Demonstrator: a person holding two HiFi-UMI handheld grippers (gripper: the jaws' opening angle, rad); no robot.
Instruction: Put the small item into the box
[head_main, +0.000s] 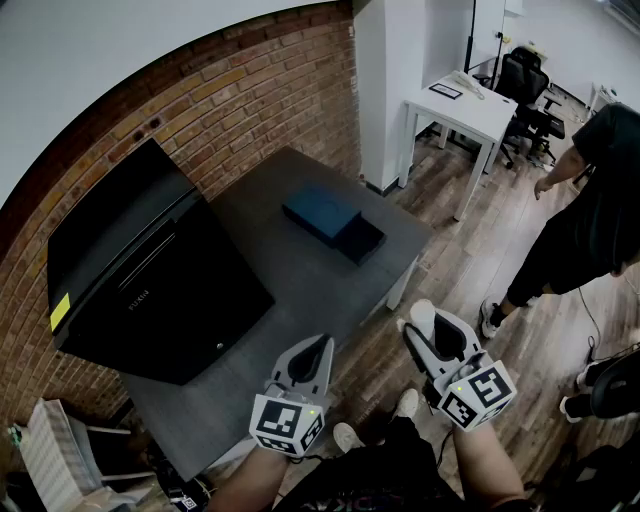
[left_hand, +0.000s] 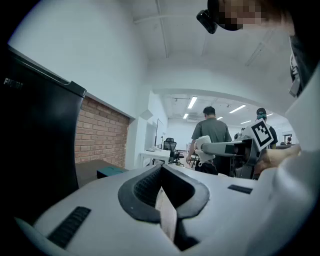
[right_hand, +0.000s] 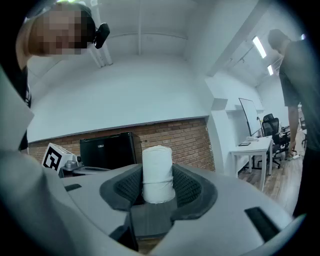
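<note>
Roll (right_hand: 157, 172) gripped, box (head_main: 333, 222) well ahead

Right gripper (head_main: 432, 330) clamps the white roll upright, off the table (head_main: 300, 290) edge and over the floor. Left gripper (head_main: 318, 352) is closed on a thin pale slip (left_hand: 167, 215). Reaching fast could likely work the roll out of the pads, dropping it short.

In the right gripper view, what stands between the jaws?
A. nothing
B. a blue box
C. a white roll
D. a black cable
C: the right gripper has its ribbed pads closed against both sides of an upright white roll, which stands up past the jaws.
</note>
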